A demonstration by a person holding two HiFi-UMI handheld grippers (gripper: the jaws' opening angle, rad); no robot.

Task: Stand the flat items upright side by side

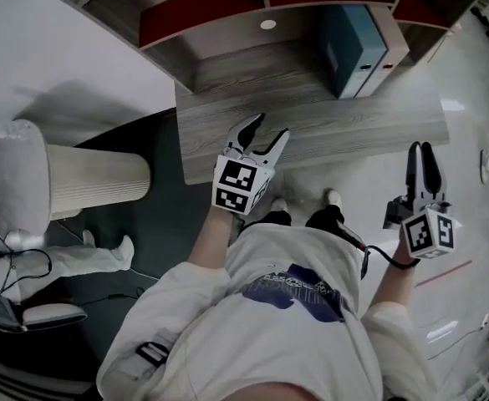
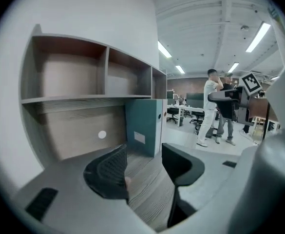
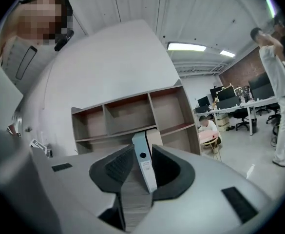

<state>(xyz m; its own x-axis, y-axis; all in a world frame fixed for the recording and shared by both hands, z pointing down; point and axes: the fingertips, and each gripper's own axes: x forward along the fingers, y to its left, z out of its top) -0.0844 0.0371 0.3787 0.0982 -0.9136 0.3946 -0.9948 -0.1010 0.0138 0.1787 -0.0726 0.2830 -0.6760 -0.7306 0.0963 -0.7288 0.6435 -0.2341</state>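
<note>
Two binders stand upright side by side at the desk's right end under the shelf unit (image 1: pixel 202 15): a teal binder (image 1: pixel 353 44) (image 2: pixel 142 123) and a lighter one (image 1: pixel 390 57) against it. In the right gripper view the pale spine of a binder (image 3: pixel 143 162) shows far off between the jaws. My left gripper (image 1: pixel 269 128) (image 2: pixel 144 165) hovers over the front edge of the wooden desk (image 1: pixel 311 132), open and empty. My right gripper (image 1: pixel 420 150) (image 3: pixel 142 165) is off the desk's right side over the floor, jaws narrowly open with nothing between them.
A cream ribbed cylinder (image 1: pixel 94 178) stands on the floor at left, with white furniture and cables beyond it. The shelf compartments (image 2: pixel 84 77) above the desk are bare. People (image 2: pixel 208 106) stand in the office behind, and someone sits at a small table (image 3: pixel 208 130).
</note>
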